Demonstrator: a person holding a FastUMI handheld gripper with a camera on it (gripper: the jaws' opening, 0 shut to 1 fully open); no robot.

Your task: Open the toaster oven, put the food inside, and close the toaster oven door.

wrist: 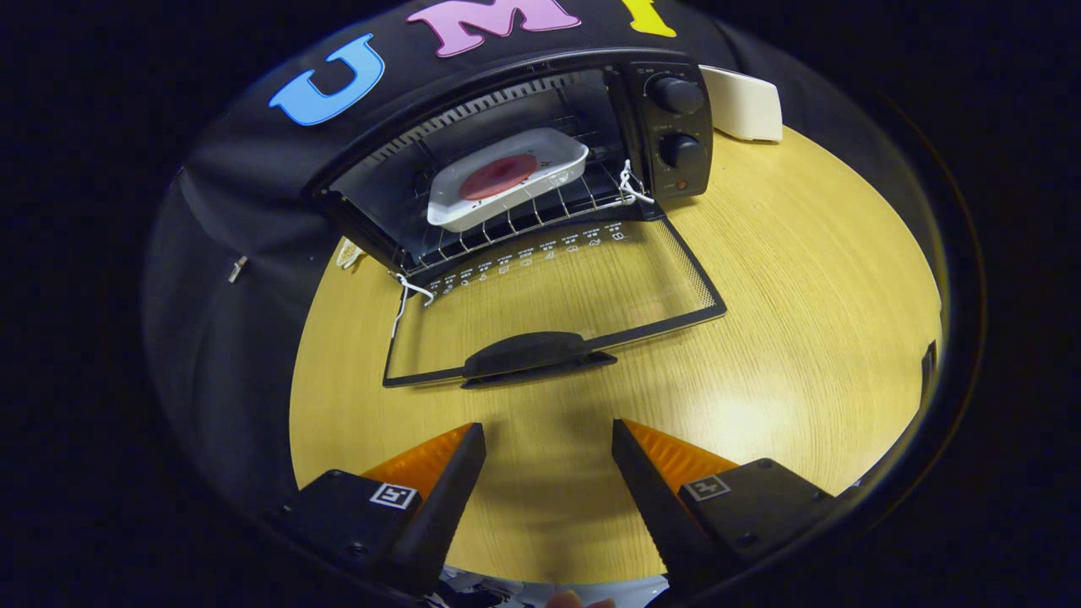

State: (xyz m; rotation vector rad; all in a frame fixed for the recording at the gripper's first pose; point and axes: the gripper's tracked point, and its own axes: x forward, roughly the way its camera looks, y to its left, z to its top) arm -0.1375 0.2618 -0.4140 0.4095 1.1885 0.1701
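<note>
Gripper view, one moment. Jaws (549,426): spread wide apart, holding nothing, bare bench showing between the two fingers; they hang above the bench, short of the door handle.

Bench (802,279): light wood-grain top, carrying all items listed.

Toaster oven (667,59): dark casing, set at the far side of the bench against the booth wall. Two round knobs (678,95) stacked on its control panel, right of the cavity.

Oven door (557,291): glass pane in a dark frame, swung fully down and lying flat over the bench toward the jaws. Row of small white markings along its hinge edge, too small to read. Dark handle (532,355) on its near edge, just ahead of the fingers.

Wire rack (540,215): inside the cavity, level.

White tray (507,177): rests on the rack inside the oven, holding the food (498,176), a flat round red piece lying at its middle.

White cord ties (629,181): at both front corners of the rack, near the door hinges.

White object (743,105): on the bench beside the oven's right side, kind not discernible.
</note>
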